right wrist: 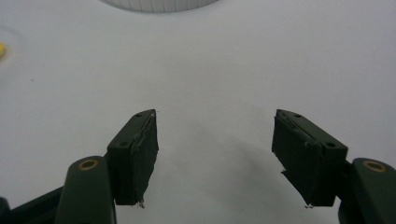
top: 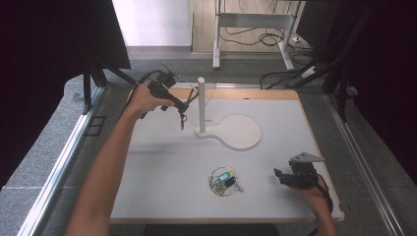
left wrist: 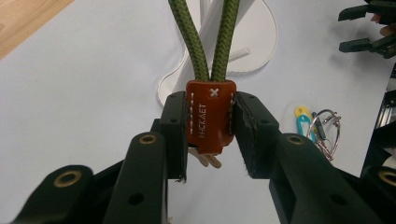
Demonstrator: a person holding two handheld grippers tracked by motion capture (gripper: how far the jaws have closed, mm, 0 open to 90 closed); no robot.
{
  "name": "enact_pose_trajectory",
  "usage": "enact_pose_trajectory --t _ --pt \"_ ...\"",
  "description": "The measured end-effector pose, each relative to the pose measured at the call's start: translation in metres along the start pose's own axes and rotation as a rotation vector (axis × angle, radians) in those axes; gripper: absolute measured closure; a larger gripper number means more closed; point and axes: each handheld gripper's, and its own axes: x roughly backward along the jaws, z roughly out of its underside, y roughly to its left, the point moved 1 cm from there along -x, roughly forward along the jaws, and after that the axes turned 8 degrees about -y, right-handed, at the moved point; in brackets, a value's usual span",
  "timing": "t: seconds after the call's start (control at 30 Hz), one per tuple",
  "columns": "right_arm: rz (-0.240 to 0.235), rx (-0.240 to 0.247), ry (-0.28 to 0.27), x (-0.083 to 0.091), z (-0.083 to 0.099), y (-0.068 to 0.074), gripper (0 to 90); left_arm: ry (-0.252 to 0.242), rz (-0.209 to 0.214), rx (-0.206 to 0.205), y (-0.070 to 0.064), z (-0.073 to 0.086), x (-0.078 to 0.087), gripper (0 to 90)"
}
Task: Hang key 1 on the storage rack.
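Observation:
My left gripper [top: 183, 105] [left wrist: 210, 123] is shut on a brown leather tag [left wrist: 210, 116]. Two strands of green cord [left wrist: 201, 46] run from the tag toward the white post [top: 201, 103]. That post rises from a white round-based stand [top: 241, 132] [left wrist: 261, 51] at the back middle of the table. The gripper is raised just left of the post, and small pieces hang below it [top: 182, 120]. My right gripper [top: 282, 176] [right wrist: 215, 144] is open and holds nothing, low over the table's front right. It appears far off in the left gripper view too [left wrist: 369, 28].
A ring of keys with yellow and blue tags [top: 224, 181] [left wrist: 320, 126] lies on the white table [top: 162, 187], front of centre and left of my right gripper. A wooden strip [top: 265, 93] edges the table's back. Black frames and cables stand beyond.

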Motion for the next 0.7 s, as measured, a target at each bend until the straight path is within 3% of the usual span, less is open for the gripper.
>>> enact_pose_trajectory --t 0.4,0.7 --pt "0.000 0.001 0.001 -0.0001 0.0001 0.0000 31.7 0.010 -0.002 -0.005 -0.0013 0.0003 -0.0065 65.9" --pt "0.000 0.001 -0.001 0.0006 -0.0002 -0.0001 31.5 0.008 -0.034 -0.036 -0.0069 0.0060 -0.0046 58.9"
